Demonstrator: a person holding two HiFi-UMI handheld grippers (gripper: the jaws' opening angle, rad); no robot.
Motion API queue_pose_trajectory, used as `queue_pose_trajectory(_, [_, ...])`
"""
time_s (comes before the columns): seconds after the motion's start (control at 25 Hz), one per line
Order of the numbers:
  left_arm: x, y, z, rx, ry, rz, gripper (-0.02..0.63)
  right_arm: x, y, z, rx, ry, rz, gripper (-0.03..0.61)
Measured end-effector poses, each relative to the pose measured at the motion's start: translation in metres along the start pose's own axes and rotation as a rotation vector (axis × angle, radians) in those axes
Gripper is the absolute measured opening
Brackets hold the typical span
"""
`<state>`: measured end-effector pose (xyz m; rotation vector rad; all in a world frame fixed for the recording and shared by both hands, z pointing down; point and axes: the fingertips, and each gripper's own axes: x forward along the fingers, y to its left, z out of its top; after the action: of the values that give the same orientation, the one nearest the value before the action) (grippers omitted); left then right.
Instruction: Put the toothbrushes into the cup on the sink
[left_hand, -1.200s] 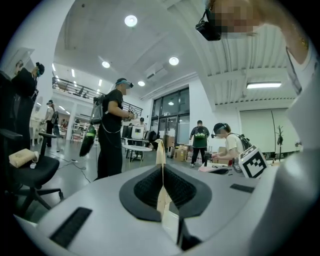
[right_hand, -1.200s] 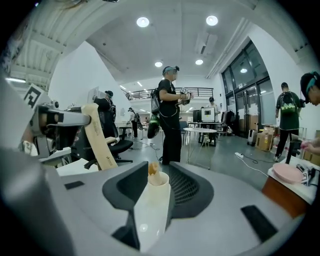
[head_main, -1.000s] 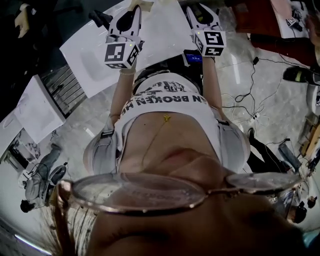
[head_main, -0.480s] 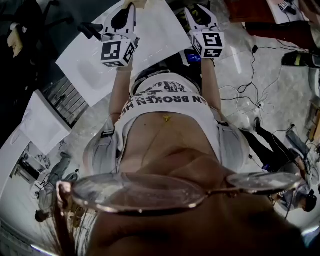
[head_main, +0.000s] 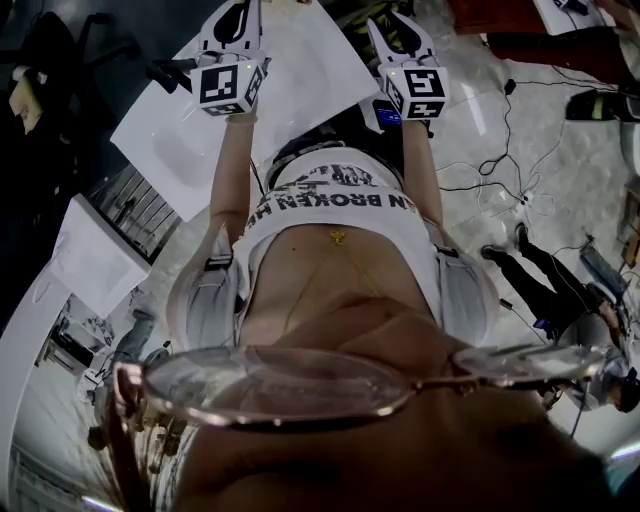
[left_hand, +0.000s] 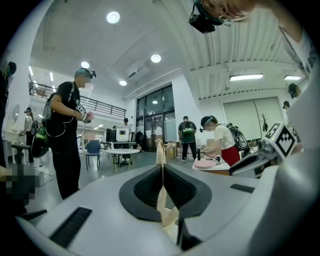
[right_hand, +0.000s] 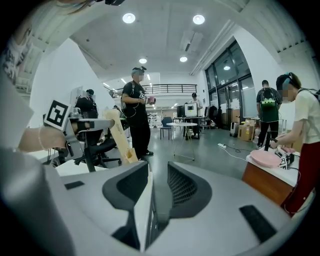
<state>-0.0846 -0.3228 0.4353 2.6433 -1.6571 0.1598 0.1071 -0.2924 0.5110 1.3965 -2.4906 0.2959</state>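
My left gripper (left_hand: 161, 167) is shut on a tan, wood-coloured toothbrush (left_hand: 160, 150) that stands up thin between its jaws. From the right gripper view the same toothbrush (right_hand: 119, 137) slants down from the left gripper (right_hand: 95, 124). In the head view both grippers are held up in front of the person's chest, over a white sink top (head_main: 300, 70): the left gripper (head_main: 243, 10) at the upper left, the right gripper (head_main: 392, 25) beside it. My right gripper (right_hand: 157, 172) has its jaws together, and nothing sticks out from them. No cup shows in any view.
A shallow basin (head_main: 185, 140) and a dark fitting (head_main: 170, 75) lie at the sink top's left. Cables (head_main: 500, 190) run over the floor at the right. Several people stand in the hall, one in black (left_hand: 67, 135). A round table (left_hand: 121, 151) stands farther off.
The left gripper has moved up and away, toward the top of the head view, with the toothbrush still in it. The right gripper has hardly moved. The head camera has swung a little.
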Motion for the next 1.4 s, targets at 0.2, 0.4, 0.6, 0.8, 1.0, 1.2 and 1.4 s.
queue_pose_trajectory(0.2, [0.027,-0.004,-0.027,0.062,0.029,-0.015,0.018,-0.011,-0.012,-0.009,0.018,0.013,-0.022,0.133])
queue_pose_trajectory(0.4, [0.047,-0.014,-0.061,0.090,0.098,-0.026,0.018,-0.021,-0.025,-0.017,0.035,0.019,-0.038,0.133])
queue_pose_trajectory(0.6, [0.049,-0.024,-0.091,0.042,0.171,-0.051,0.019,-0.023,-0.027,-0.018,0.046,0.021,-0.039,0.133])
queue_pose_trajectory(0.8, [0.047,-0.035,-0.111,-0.014,0.213,-0.086,0.020,-0.019,-0.025,-0.017,0.048,0.018,-0.025,0.133])
queue_pose_trajectory(1.0, [0.044,-0.039,-0.111,-0.033,0.208,-0.109,0.021,-0.016,-0.019,-0.016,0.041,0.015,-0.006,0.133])
queue_pose_trajectory(1.2, [0.038,-0.039,-0.108,-0.066,0.202,-0.106,0.096,-0.010,-0.014,-0.014,0.033,0.016,0.016,0.133])
queue_pose_trajectory(1.4, [0.027,-0.043,-0.104,-0.100,0.193,-0.098,0.147,-0.005,-0.009,-0.011,0.027,0.012,0.038,0.134])
